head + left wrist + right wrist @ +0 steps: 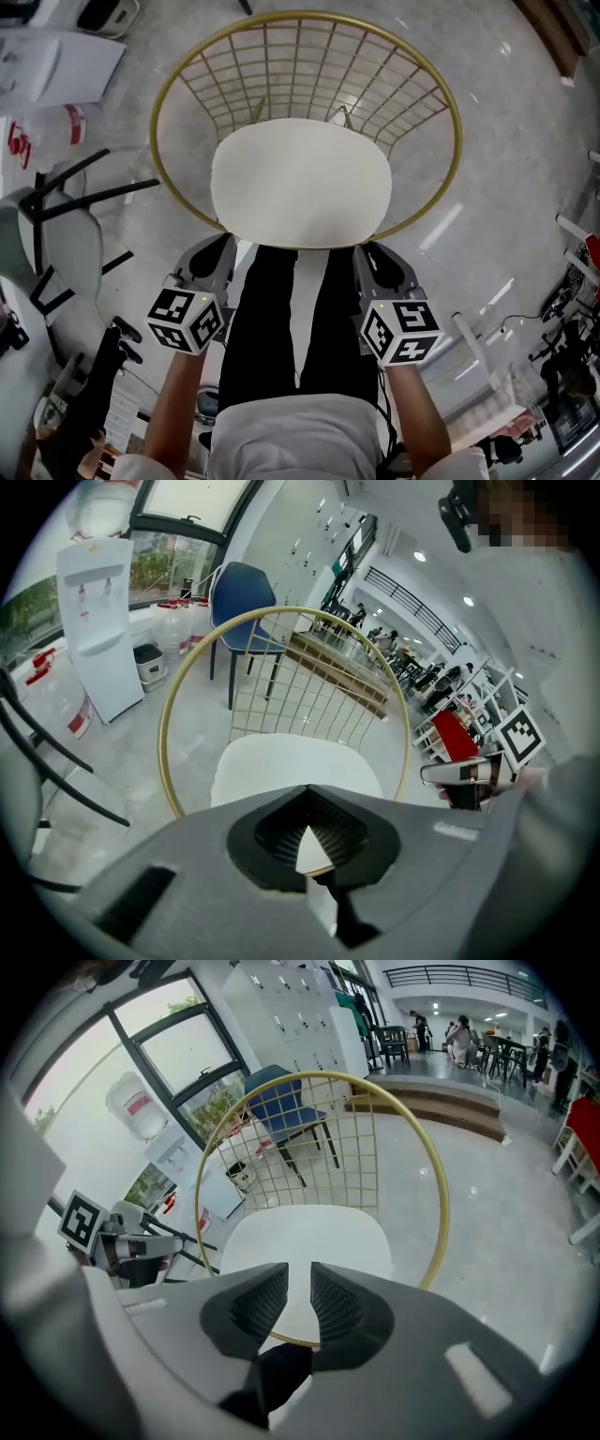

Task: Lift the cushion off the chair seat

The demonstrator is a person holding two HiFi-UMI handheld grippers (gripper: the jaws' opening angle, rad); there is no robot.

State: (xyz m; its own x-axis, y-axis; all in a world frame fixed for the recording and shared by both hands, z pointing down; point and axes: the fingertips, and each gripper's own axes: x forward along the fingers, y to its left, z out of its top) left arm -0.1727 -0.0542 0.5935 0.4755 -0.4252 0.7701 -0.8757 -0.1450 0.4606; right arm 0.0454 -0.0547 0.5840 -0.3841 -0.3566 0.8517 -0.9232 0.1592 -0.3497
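On the glossy grey floor (506,141) the gold wire chair (305,14) sits upper centre w/ the white cushion (300,183) flat on its seat, but your left gripper (208,258) is closed tight & right gripper (380,262) barely parted, both empty, so you'd prob. shove the cushion, not pinch it.

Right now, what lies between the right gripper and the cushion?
Between the right gripper and the cushion only the chair's gold rim crosses; nothing else, as the right gripper view shows.
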